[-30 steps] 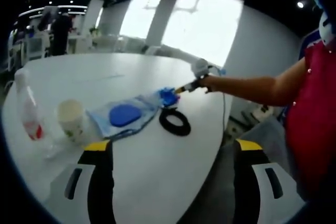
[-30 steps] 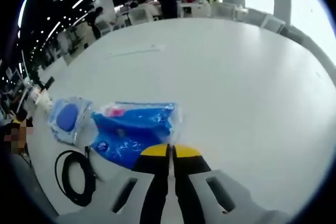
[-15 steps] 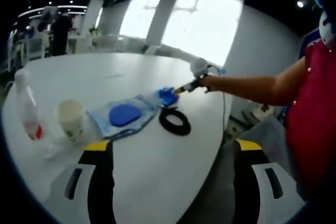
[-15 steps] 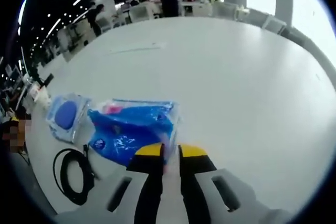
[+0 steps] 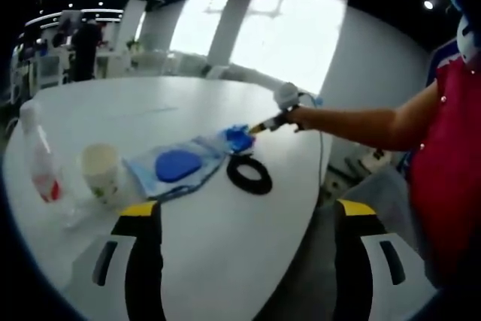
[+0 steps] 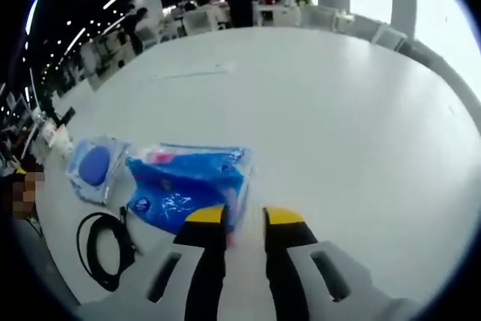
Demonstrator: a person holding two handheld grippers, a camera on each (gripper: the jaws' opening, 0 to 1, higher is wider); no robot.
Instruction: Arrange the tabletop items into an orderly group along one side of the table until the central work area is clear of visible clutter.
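Broadly, a white round table [image 6: 338, 103] in a bright office hall with ceiling strip lights. Right gripper [image 6: 244, 216] parted narrowly by the blue packet [image 6: 188, 184], print unreadable; left gripper [image 5: 244, 208] spread wide, holding nothing. Far left: bottle [image 5: 39, 157], paper cup [image 5: 103, 174]; nearer, black cable coil [image 5: 249, 174].

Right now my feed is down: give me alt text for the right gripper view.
The right gripper, jaws slightly apart, sits at the edge of a blue plastic tissue pack lying on the round white table. Left of the pack lies a clear pouch holding a blue disc, and below that a coiled black cable.
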